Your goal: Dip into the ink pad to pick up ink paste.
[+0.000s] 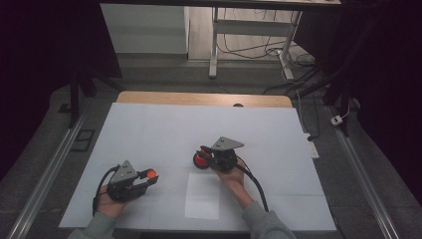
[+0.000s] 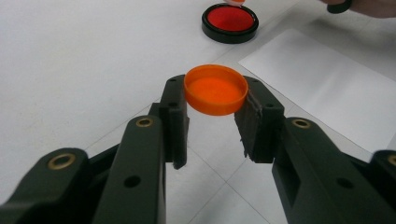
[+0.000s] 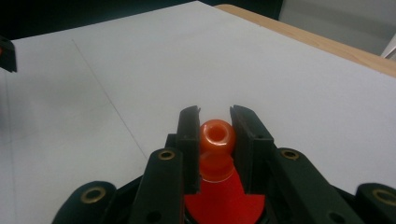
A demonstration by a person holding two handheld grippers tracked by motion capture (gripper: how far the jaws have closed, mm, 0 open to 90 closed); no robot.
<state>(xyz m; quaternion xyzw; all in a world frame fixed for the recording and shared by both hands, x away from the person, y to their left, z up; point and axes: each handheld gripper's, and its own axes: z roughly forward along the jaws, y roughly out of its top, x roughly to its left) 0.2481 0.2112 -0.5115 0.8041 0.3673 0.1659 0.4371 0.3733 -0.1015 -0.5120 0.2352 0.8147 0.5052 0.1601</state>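
My left gripper [image 1: 148, 178] sits at the near left of the white table cover [image 1: 149, 129]. In the left gripper view it [image 2: 215, 95] is shut on a shallow orange cap [image 2: 215, 88], held open side up just above the surface; from above, the orange cap [image 1: 151, 174] is a small dot. A round black dish with a red inside [image 2: 229, 21] lies farther off. My right gripper [image 1: 204, 156] is over that dish [image 1: 200, 161]. In the right gripper view it [image 3: 215, 113] is shut on an orange-red knobbed handle [image 3: 217, 135], with the red dish [image 3: 219, 203] right beneath. I cannot tell whether they touch.
A white paper sheet [image 1: 203, 195] lies near the front edge between the hands, also seen in the left gripper view [image 2: 327, 79]. The table's wooden far edge [image 1: 199, 98] shows beyond the cover. Desk legs and cables [image 1: 249, 47] stand on the floor behind.
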